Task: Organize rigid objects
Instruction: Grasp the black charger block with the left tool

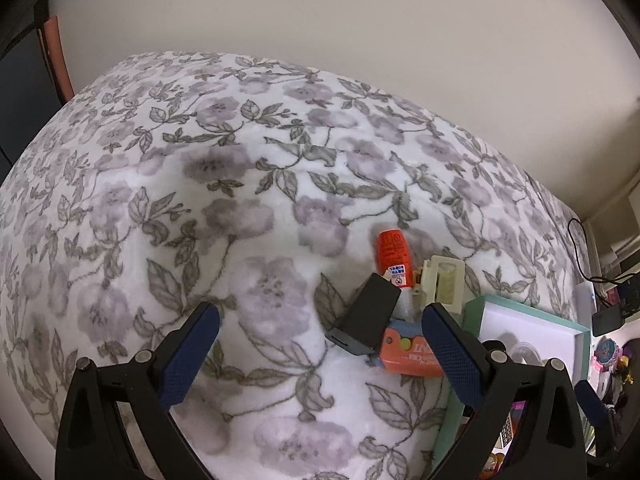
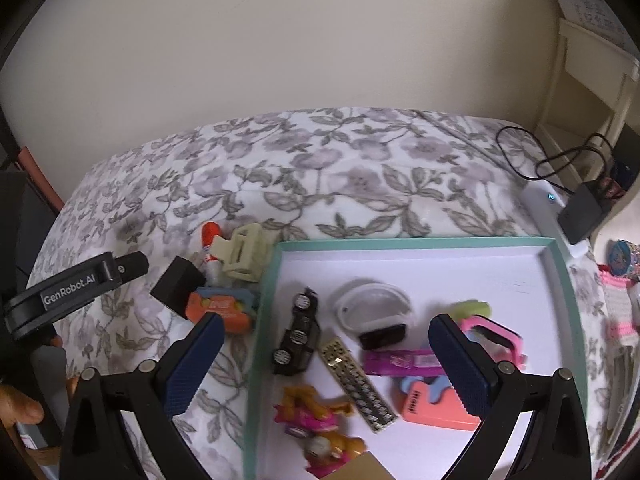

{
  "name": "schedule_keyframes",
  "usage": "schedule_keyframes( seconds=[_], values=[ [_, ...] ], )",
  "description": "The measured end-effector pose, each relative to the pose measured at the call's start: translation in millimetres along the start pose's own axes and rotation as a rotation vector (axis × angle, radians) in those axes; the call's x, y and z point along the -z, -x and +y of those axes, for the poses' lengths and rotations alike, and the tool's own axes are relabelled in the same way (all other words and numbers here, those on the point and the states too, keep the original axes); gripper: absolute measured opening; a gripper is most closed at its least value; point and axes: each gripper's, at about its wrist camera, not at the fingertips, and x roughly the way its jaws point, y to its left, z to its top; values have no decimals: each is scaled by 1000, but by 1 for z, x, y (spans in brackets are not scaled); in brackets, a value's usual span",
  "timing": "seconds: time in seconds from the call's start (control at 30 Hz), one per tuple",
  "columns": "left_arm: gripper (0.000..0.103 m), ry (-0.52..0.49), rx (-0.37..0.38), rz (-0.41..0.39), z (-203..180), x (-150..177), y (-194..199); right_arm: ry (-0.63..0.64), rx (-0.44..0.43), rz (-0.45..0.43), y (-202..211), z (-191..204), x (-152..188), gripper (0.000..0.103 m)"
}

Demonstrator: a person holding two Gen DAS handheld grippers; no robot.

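A teal-rimmed white tray [image 2: 560, 292] lies on a floral blanket and holds a black toy car [image 2: 298, 336], a white band [image 2: 372, 304], a patterned strap [image 2: 356, 384], a pink wrapper [image 2: 400, 360], an orange case [image 2: 436, 408] and an orange-pink figure [image 2: 320, 420]. Left of the tray lie a black box [image 2: 178, 284], an orange pack [image 2: 222, 308], a cream hair claw [image 2: 244, 258] and an orange tube [image 2: 210, 236]. The same pile shows in the left wrist view: black box [image 1: 366, 316], orange tube [image 1: 392, 256], cream claw [image 1: 444, 280], orange pack [image 1: 408, 354]. My left gripper [image 1: 320, 344] is open and empty. My right gripper [image 2: 324, 354] is open and empty above the tray.
The floral blanket [image 1: 220, 200] covers the bed up to a beige wall. A black adapter [image 2: 582, 212] with cables and a white device [image 2: 548, 204] lie at the right edge. The left gripper's body [image 2: 72, 292] shows in the right view.
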Motion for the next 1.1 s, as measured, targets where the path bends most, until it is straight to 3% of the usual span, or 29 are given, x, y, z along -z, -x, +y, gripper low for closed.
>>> schedule_keyframes(
  seconds=[0.47, 0.93, 1.1],
  values=[
    [101, 22, 3, 93, 12, -21, -33, -16, -54, -9, -32, 27, -23, 103],
    [101, -19, 62, 195, 4, -18, -62, -31, -8, 80, -61, 23, -33, 103],
    [95, -56, 93, 208, -5, -14, -62, -38, 0, 88, -61, 20, -33, 103]
  ],
)
